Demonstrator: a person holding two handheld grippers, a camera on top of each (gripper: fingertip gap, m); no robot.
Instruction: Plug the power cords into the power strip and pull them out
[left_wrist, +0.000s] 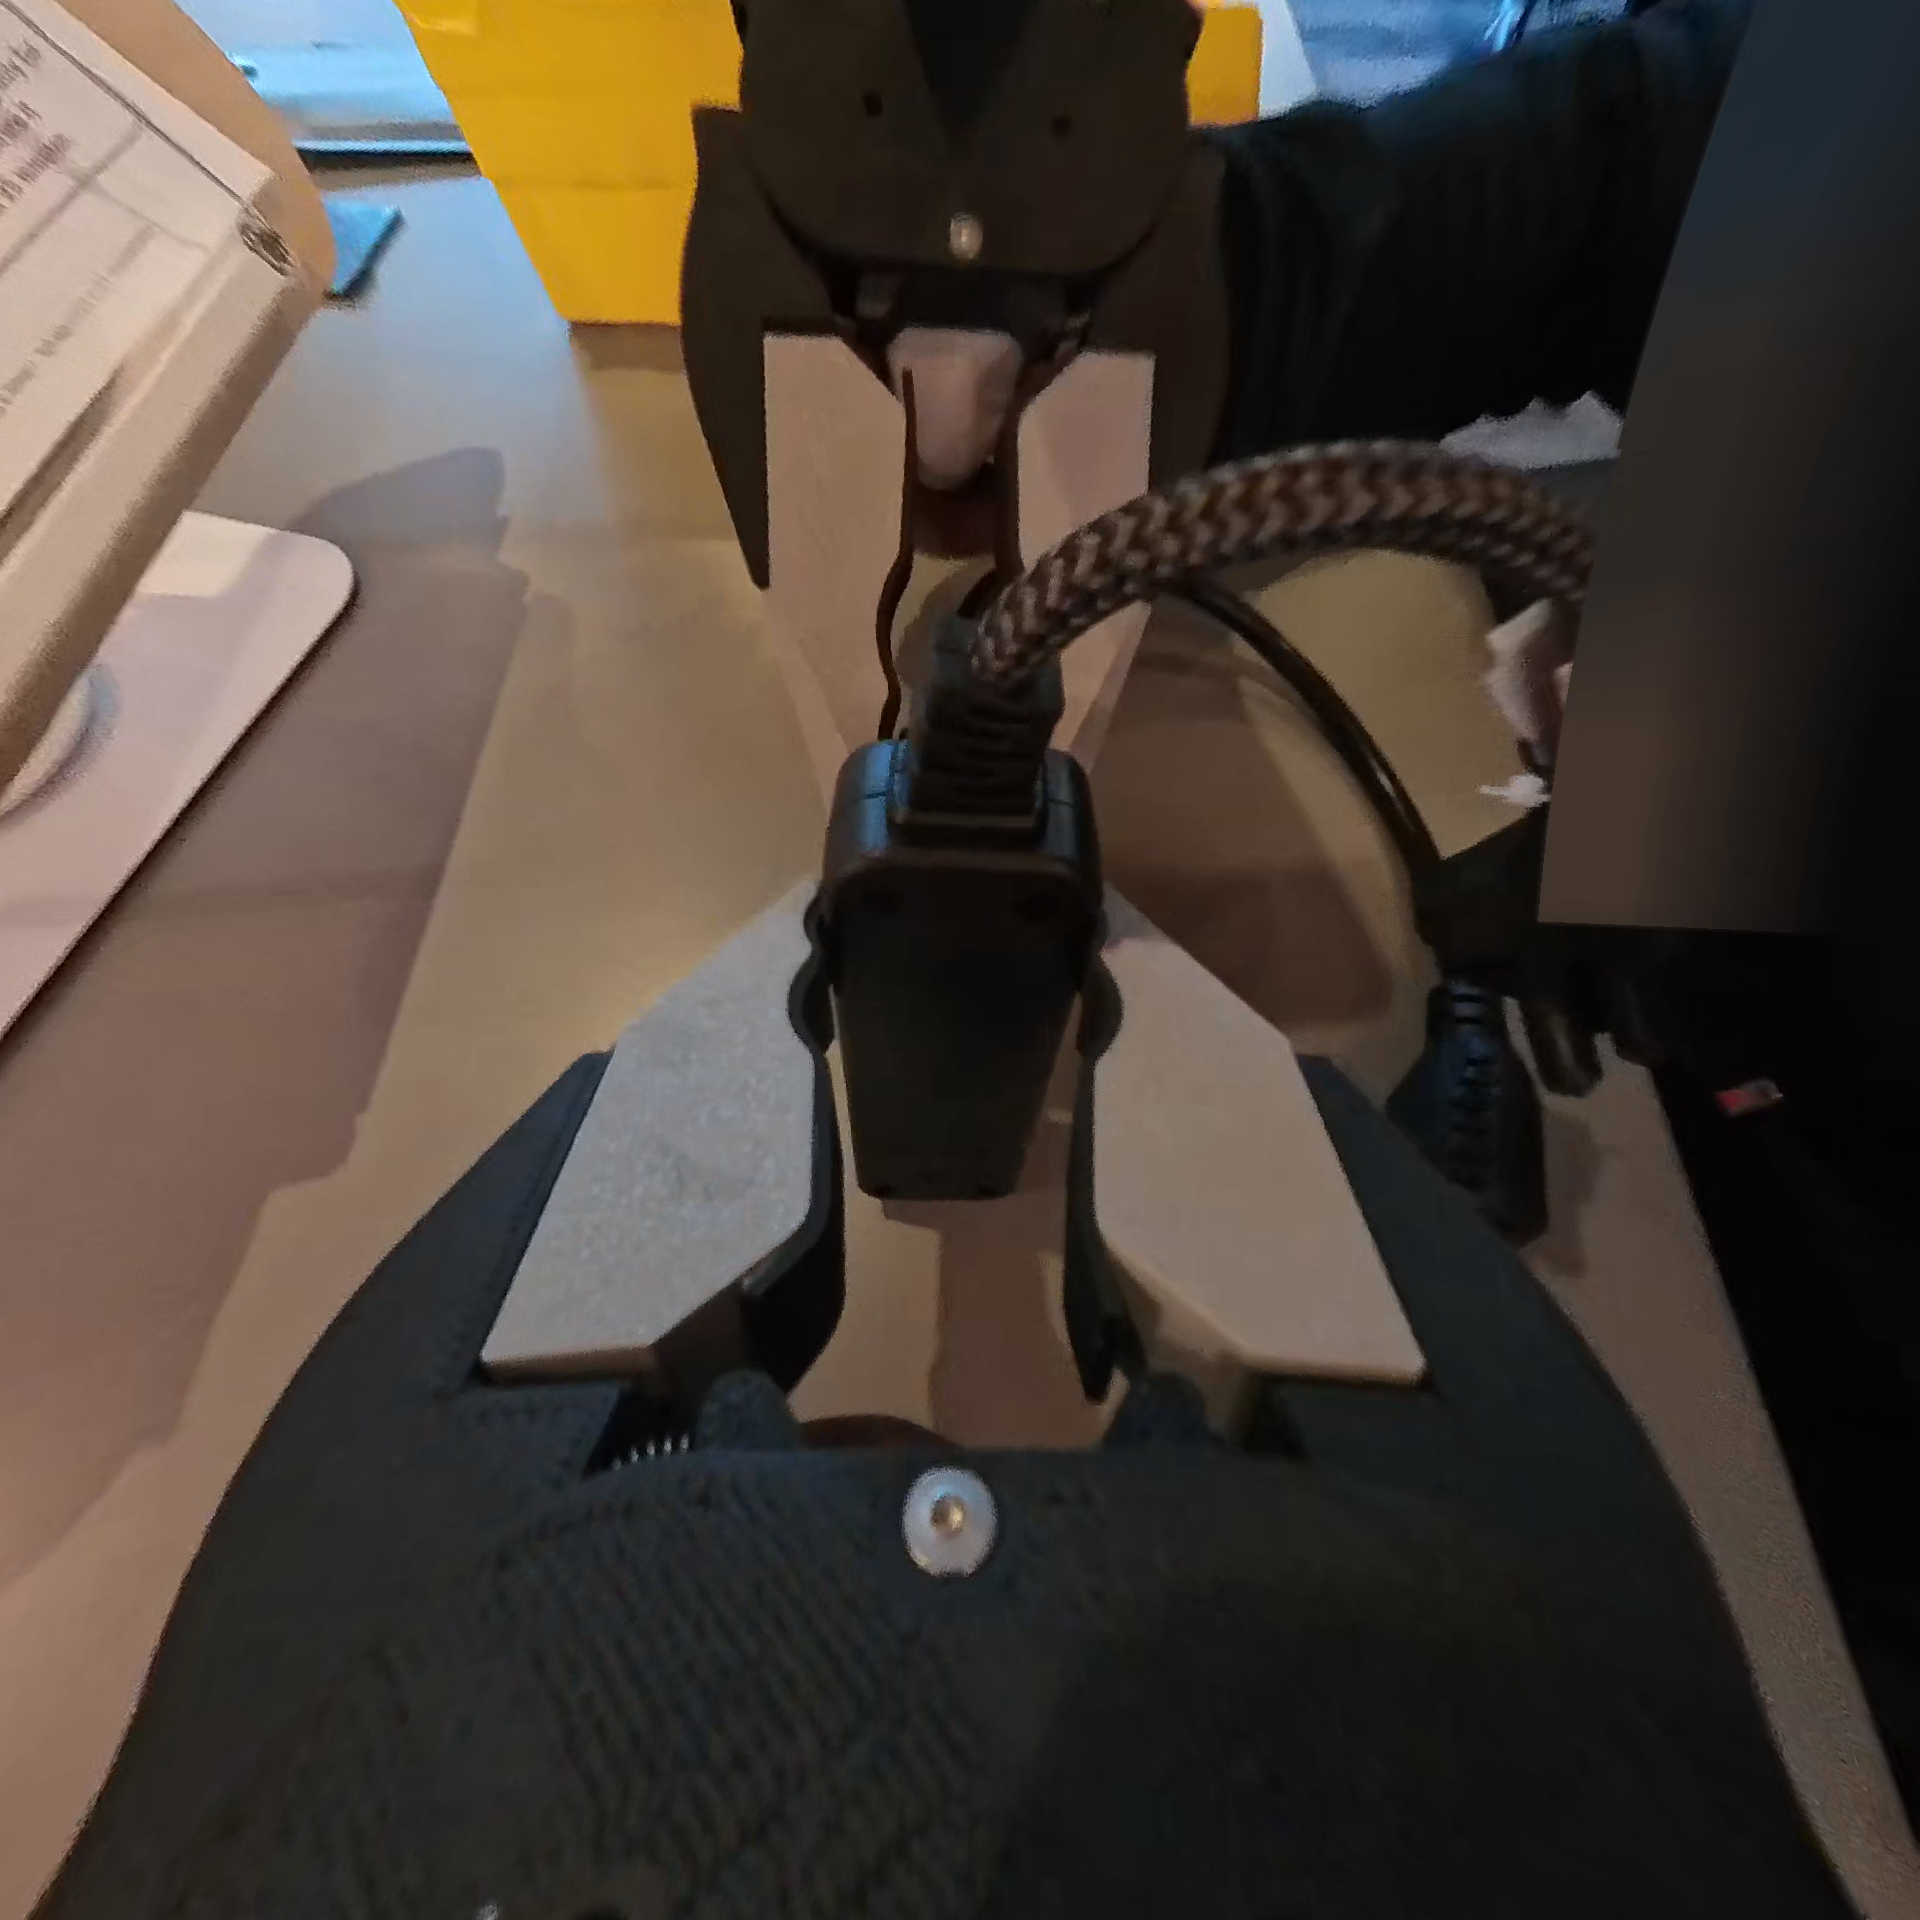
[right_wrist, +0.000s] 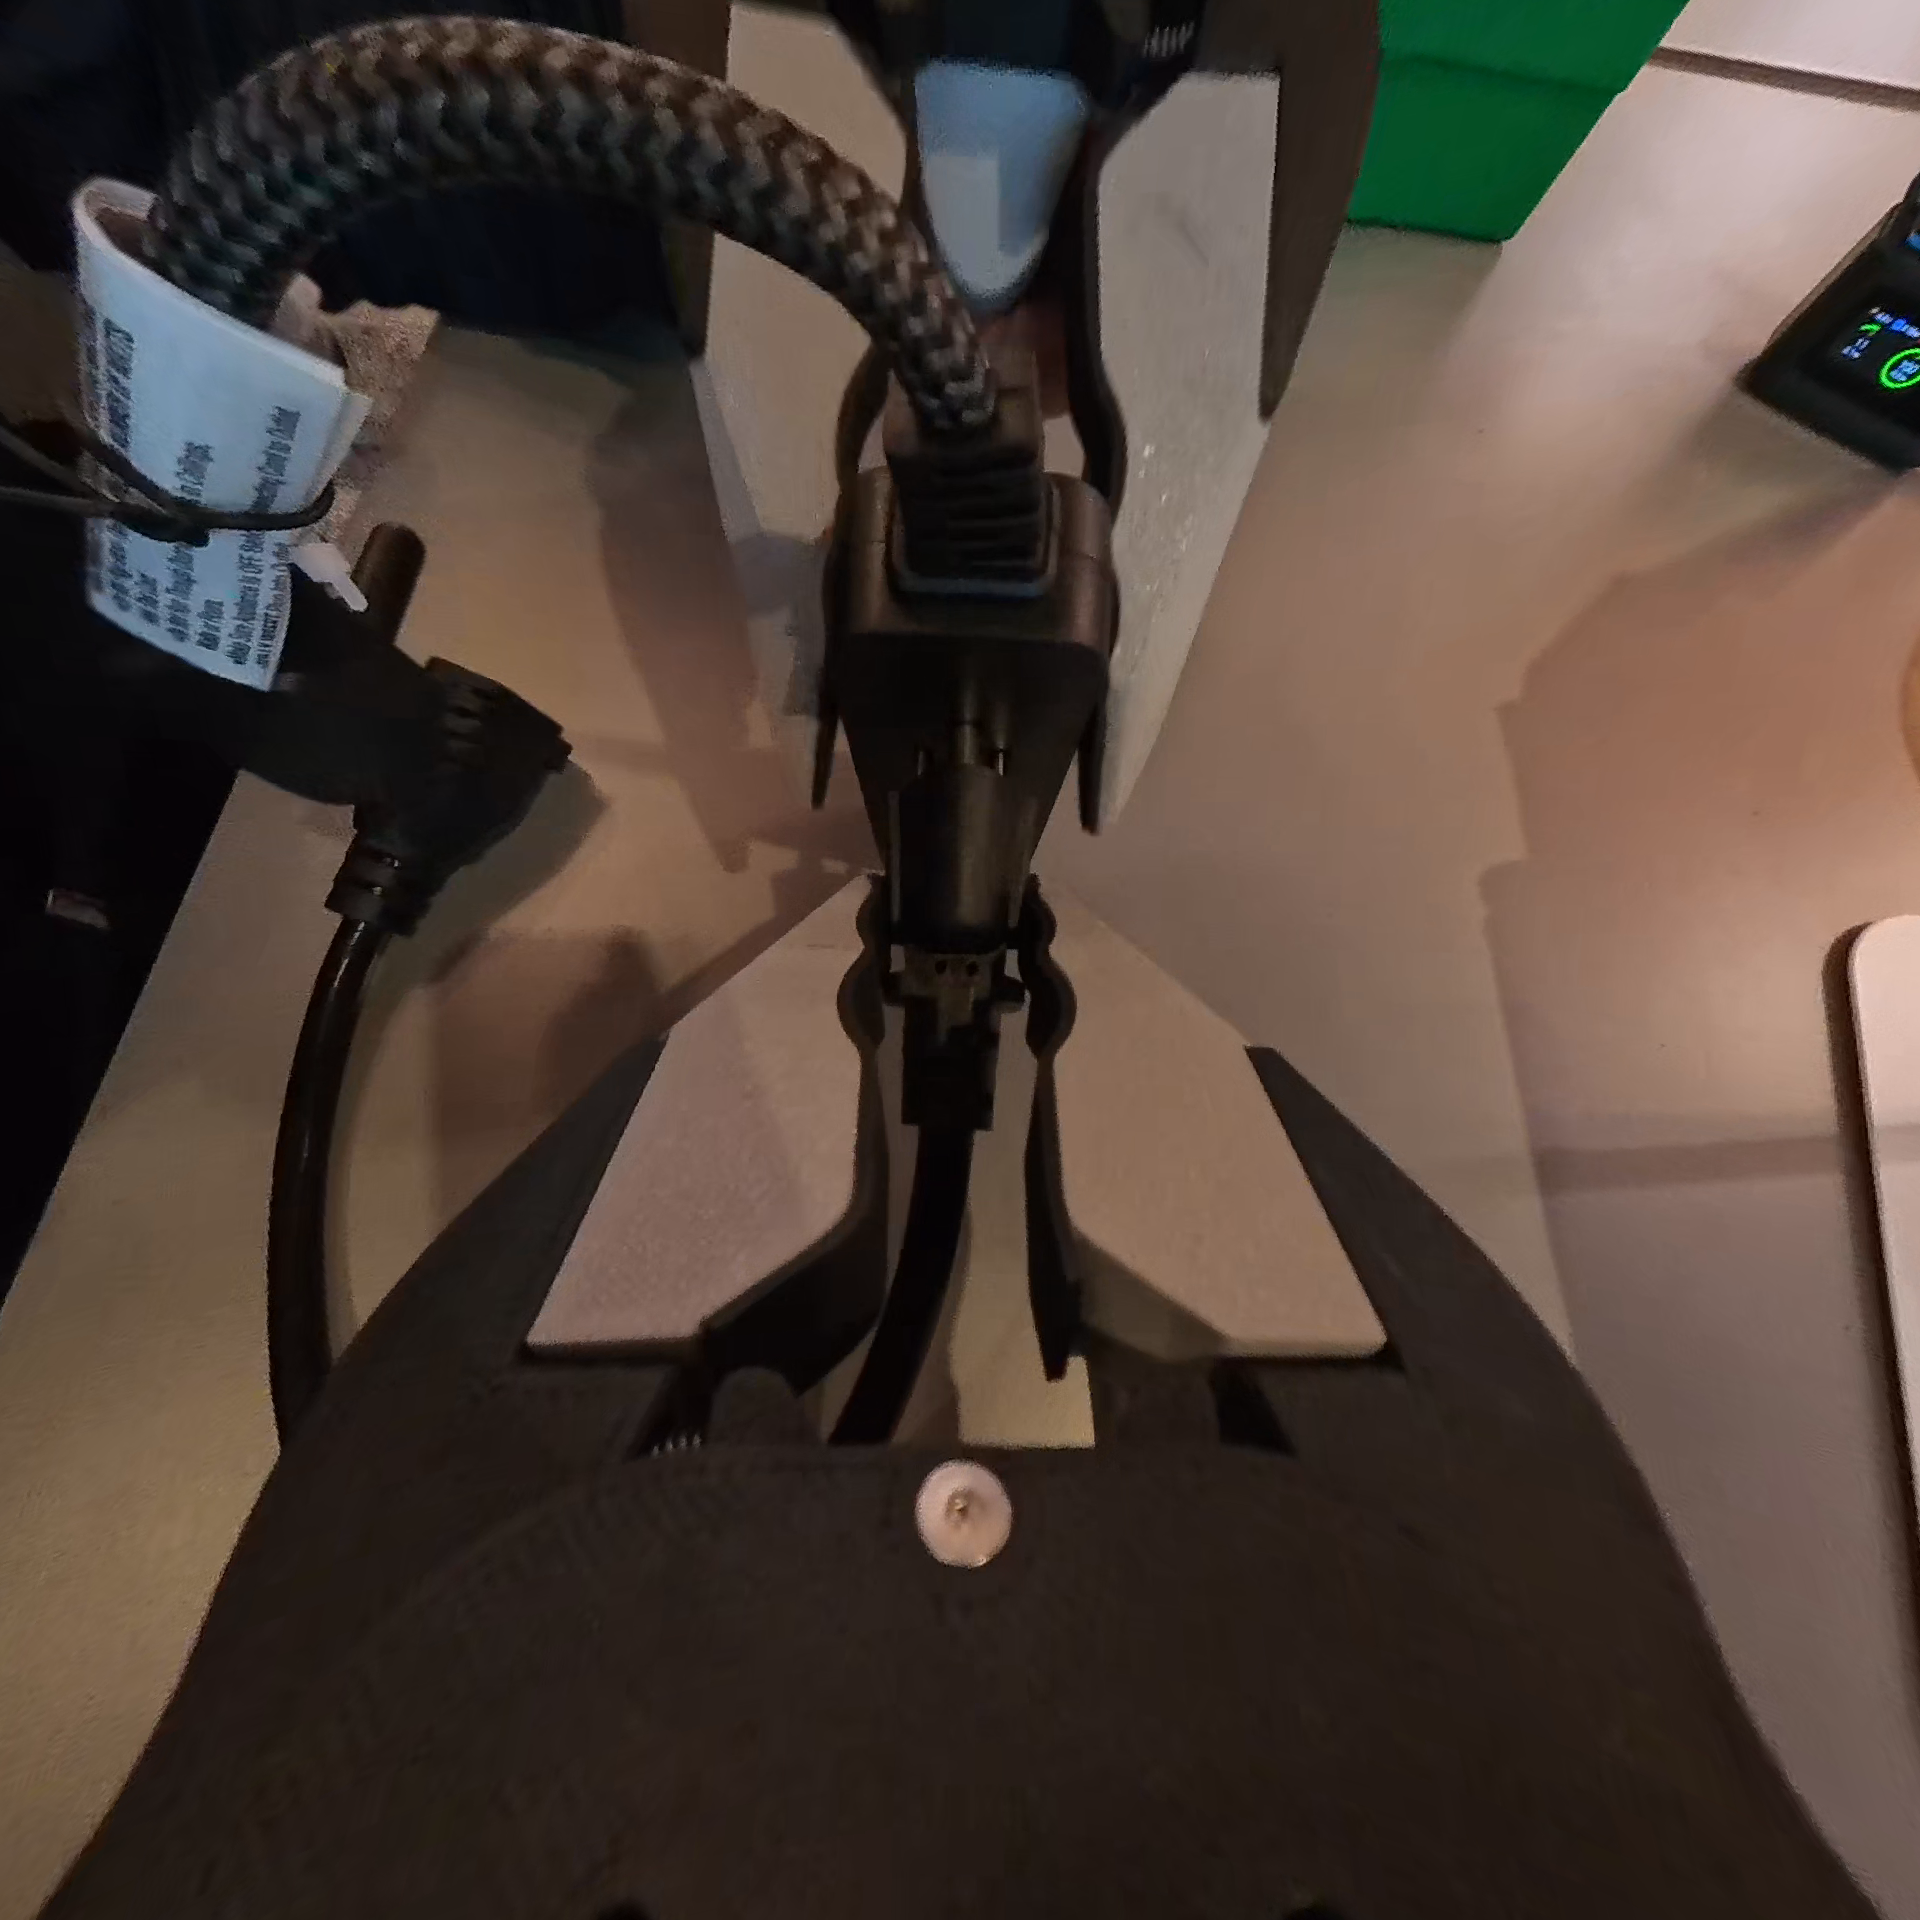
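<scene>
My left gripper (left_wrist: 956, 935) is shut on a black socket block (left_wrist: 961, 997), the end of the power strip, with a thick braided cord (left_wrist: 1299, 499) coming out of its far end. The right wrist view shows that block (right_wrist: 966, 634) held up between the left fingers (right_wrist: 1091, 769). My right gripper (right_wrist: 951, 956) faces it and is shut on a small black plug (right_wrist: 951, 1003), whose black cord (right_wrist: 914, 1247) runs back between my fingers. The plug's prongs (right_wrist: 961, 831) bridge the gap into the block. In the left wrist view the right gripper (left_wrist: 940, 540) shows beyond the block, and the plug is hidden.
A second black plug (right_wrist: 447, 748) with its cord lies on the table at the left, next to a white label (right_wrist: 208, 416) tied to the braided cord. Also around: a yellow box (left_wrist: 603, 156), a green box (right_wrist: 1496, 114), a small screen device (right_wrist: 1860, 364), a cardboard box (left_wrist: 125, 312) and a white pad (left_wrist: 156, 675). The tips of both grippers are at nearly the same place.
</scene>
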